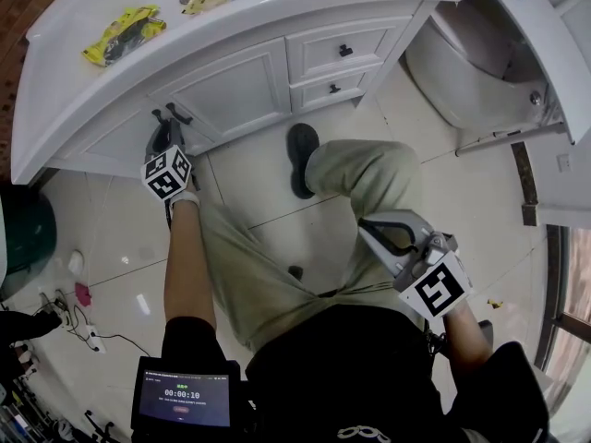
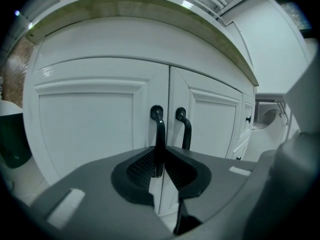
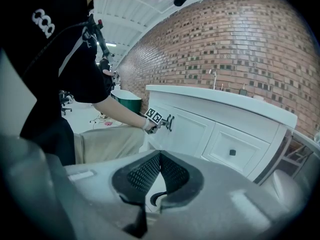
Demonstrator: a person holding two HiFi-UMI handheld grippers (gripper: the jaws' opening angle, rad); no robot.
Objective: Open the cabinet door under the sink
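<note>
Pale floor tile [image 1: 268, 169] fronts the white vanity, where the left-hand cabinet door [image 2: 90, 134], panelled, sits flush and shut beside its twin. Its black handle [image 2: 159, 129] is pinched between the left gripper's [image 2: 161, 156] closed jaws, with the left arm reaching straight forward. Only the head view places the right gripper [image 1: 380, 235] back beside the bent knee [image 1: 369, 169]; its own view shows its jaws together on nothing.

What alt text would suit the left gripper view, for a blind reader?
The left claw is closed on the black handle of the left white cabinet door; the matching handle on the right door, just beside it, is free.
</note>
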